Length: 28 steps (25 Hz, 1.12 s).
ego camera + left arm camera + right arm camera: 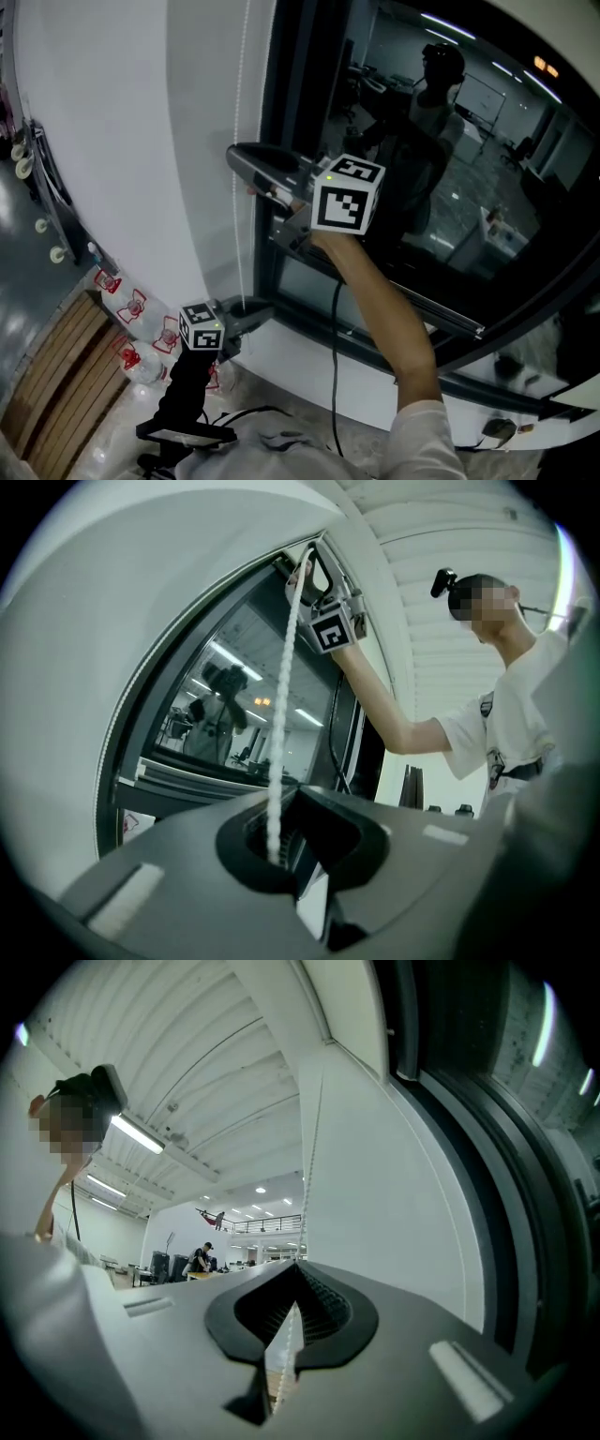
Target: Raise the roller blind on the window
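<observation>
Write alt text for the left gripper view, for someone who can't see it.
The left gripper is shut on a white bead cord that runs up past a dark window to the right gripper, also shut on it, held high by a person in a white T-shirt standing at the right.

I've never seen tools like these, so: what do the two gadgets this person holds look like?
The left gripper and right gripper are grey, each claw lined with ribbed black pads. Each carries a white cube printed with black square markers. A black cable trails from the right one; the sleeve is white.
</observation>
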### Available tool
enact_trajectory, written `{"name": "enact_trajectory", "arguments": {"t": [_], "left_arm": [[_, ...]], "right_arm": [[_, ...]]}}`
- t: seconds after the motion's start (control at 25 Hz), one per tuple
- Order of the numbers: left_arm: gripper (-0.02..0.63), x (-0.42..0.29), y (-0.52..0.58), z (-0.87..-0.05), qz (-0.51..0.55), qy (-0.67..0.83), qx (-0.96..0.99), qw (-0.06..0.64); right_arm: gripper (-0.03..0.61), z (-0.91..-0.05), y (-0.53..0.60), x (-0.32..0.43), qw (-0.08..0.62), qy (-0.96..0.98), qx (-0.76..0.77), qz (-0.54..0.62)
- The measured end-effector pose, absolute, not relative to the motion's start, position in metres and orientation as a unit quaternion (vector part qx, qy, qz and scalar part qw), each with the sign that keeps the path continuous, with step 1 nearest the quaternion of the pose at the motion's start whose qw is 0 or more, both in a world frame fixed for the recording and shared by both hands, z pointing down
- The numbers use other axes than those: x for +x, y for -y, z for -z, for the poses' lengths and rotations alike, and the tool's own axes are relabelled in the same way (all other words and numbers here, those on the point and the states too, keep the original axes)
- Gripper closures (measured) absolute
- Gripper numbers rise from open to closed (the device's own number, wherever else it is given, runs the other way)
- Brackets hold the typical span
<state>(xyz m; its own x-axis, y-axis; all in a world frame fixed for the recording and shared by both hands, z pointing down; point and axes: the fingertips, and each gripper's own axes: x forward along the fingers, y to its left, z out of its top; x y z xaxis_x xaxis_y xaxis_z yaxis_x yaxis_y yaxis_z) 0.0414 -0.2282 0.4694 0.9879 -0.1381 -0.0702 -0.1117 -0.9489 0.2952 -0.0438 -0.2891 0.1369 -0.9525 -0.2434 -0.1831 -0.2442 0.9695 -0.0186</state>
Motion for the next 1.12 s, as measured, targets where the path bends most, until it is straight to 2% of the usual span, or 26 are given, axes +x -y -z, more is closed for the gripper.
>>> {"name": "enact_trajectory", "arguments": {"t": [0.48,0.76,1.12], "left_arm": [[0.614,0.049,0.230,-0.472,0.039,0.053,0.987,0.147],[0.614,0.056,0.229,-0.473,0.035,0.049,0.987,0.149],[0.614,0.048,0.232,-0.479,0.033,0.083,0.986,0.142]], "right_arm": [[0.574,-0.273,0.283,-0.037,0.064,-0.984,-0.150,0.077],[0.574,-0.341,0.277,-0.034,0.025,-0.980,-0.162,0.115],[0.572,-0.343,0.278,-0.029,0.043,-0.975,-0.182,0.117]]}}
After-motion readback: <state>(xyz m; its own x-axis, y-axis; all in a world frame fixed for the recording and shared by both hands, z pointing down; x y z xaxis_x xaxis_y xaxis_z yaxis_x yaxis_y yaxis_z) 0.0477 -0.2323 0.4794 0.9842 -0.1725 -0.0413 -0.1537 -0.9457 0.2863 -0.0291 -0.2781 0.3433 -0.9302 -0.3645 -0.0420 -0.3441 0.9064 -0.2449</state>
